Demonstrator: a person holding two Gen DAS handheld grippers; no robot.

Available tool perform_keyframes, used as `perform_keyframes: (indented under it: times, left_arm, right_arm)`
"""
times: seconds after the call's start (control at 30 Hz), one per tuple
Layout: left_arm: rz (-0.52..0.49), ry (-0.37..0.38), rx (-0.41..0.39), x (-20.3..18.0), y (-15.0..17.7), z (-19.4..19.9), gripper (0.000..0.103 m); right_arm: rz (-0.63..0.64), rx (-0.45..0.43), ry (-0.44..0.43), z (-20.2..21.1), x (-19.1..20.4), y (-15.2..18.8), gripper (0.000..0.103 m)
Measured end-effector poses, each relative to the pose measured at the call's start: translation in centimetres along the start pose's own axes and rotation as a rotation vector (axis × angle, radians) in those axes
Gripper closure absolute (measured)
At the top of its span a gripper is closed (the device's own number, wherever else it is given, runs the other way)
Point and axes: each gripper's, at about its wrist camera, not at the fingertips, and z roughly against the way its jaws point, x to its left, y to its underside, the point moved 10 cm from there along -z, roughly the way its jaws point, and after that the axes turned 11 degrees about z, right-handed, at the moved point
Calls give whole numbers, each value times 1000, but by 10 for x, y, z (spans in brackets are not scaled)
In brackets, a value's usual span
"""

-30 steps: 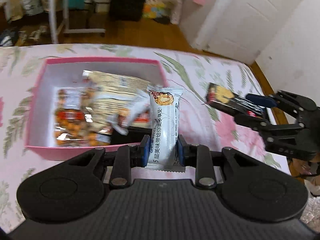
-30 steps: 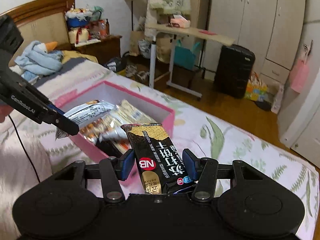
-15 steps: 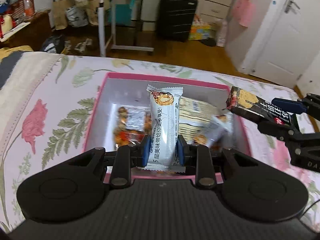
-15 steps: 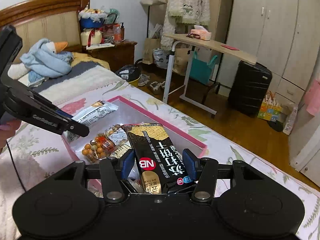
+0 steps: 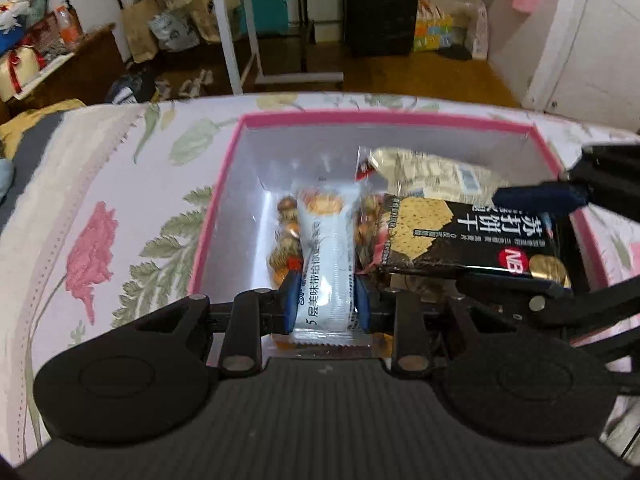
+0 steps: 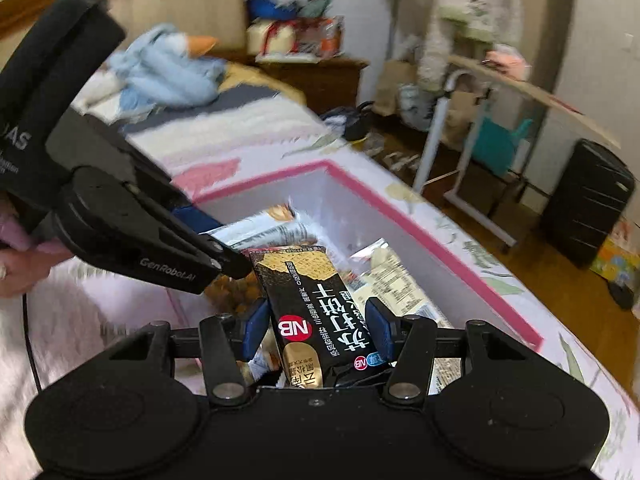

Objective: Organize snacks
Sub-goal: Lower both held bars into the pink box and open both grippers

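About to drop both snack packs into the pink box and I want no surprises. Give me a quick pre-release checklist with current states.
1. White snack pack between left gripper pads, gripper opening: ok.
2. Black cracker pack held by right gripper: ok.
3. Both packs over the pink box: ok.
4. Bare floor in the box for the white pack: ok.
5. Grippers clear of each other: cannot tell.

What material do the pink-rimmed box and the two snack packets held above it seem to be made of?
Pink-rimmed box: probably cardboard, its flat grey inner walls glossy.
White snack packet: likely thin plastic film, with a crimped end seal and soft sheen.
Black cracker packet: glossy printed film, it seems, with bright glare on the black.
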Motion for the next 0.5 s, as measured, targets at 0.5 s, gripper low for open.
perform_keyframes:
  times: [0.5]
  left_arm:
    - [71, 74, -38, 9, 6, 53, 43]
  right_arm:
    - [-349, -92, 273, 113, -41, 30, 26]
